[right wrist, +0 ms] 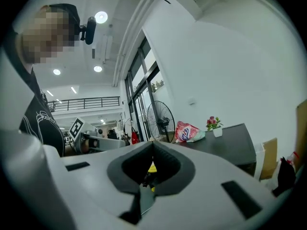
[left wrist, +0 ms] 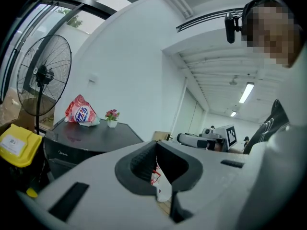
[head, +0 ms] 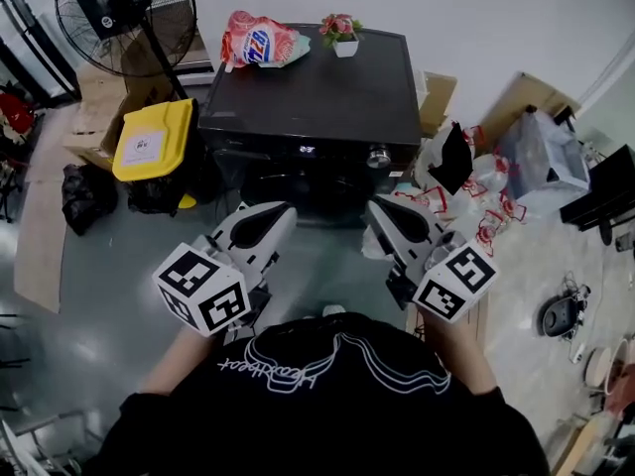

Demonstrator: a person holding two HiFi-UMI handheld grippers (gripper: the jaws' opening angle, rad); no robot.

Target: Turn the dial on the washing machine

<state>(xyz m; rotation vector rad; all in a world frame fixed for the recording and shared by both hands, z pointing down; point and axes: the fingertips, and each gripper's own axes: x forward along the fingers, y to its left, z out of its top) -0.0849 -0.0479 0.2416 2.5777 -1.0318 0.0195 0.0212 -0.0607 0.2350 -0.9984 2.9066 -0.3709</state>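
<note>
Cool, even indoor light fills the room from round ceiling lamps and a strip light, with daylight at the tall windows. The dark top of the washing machine carries a dull sheen. Both gripper views bulge, their corners vignetted black, and shadows on the floor are soft.

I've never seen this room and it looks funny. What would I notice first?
First, two white grippers with checkered cubes, the left gripper and the right gripper, held side by side, both shut and empty. Just beyond them stands the big black washing machine, with a colourful bag and a little flower pot on top. In the head view, a tall fan and a yellow container stand to its left.
</note>
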